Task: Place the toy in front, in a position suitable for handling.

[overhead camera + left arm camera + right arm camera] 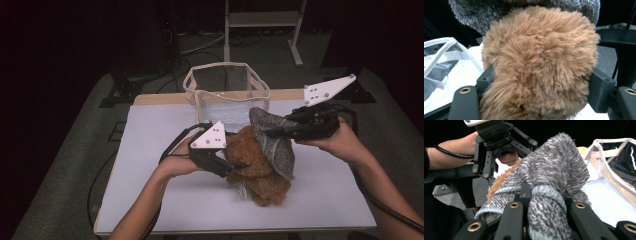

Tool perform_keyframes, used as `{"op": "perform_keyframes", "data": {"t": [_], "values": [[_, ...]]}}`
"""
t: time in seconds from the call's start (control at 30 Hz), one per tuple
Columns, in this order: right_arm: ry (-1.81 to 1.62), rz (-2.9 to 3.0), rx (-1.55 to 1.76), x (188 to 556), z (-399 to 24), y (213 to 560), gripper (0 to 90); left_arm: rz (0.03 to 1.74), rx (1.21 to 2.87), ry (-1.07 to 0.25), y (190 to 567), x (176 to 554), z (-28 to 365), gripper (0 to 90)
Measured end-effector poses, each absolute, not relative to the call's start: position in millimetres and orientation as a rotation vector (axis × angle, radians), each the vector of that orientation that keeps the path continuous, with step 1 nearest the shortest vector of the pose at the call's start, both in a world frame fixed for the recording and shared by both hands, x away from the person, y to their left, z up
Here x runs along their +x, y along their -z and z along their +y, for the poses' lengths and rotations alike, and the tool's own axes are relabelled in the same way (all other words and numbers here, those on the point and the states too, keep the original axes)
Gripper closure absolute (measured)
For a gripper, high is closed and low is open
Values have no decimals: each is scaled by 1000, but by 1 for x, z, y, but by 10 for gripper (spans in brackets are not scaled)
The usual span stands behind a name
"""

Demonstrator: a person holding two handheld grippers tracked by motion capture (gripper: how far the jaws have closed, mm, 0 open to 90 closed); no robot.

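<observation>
A brown plush bear [260,170] lies on the white bench [165,200], in front of a clear bag [226,92] with a cream rim that stands open at the back of the bench. A grey knit cloth [275,142] is draped over the bear's upper part and right side, and hangs down toward the bench surface.

The left gripper [235,162] comes in from the left, held in the person's left hand [177,162], with its white 3-cornered plate on top. In the left gripper view the bear's fur [541,65] bulges between the 2 black jaws, which stand on either side of it with the fur against their inner faces; the jaws are part-way spread and I cannot tell whether they press on the plush or only flank it. The grey cloth [474,15] shows above the fur, and the bag [441,55] stands to the left.

The right gripper [272,132] reaches in from the right, held in the right hand [340,142]. In the right gripper view its jaws are pressed together on a gathered fold of the cloth [549,195], pinching it near its pale blue hem. Beyond the cloth the left gripper [492,178] points down at a strip of brown fur [499,182], and the bag [614,152] stands at the right.
</observation>
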State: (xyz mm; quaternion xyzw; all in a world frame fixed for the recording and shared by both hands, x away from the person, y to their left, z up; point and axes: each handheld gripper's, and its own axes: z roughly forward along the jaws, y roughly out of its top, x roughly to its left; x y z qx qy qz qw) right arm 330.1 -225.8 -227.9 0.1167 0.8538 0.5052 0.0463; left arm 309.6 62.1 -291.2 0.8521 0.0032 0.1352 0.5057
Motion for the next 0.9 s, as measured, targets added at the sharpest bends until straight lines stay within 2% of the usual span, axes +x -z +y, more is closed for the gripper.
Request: {"op": "perform_keyframes", "data": {"t": [0.2,0.47,0.9], "values": [[-1584,2605,329,332,-209,238,729,9,2080,-340,292,305,79,186],[-1598,2613,252,333,-173,254,728,26,2093,-376,300,294,105,186],[-1657,2634,225,333,-140,284,729,109,2085,-401,332,283,145,191]]}}
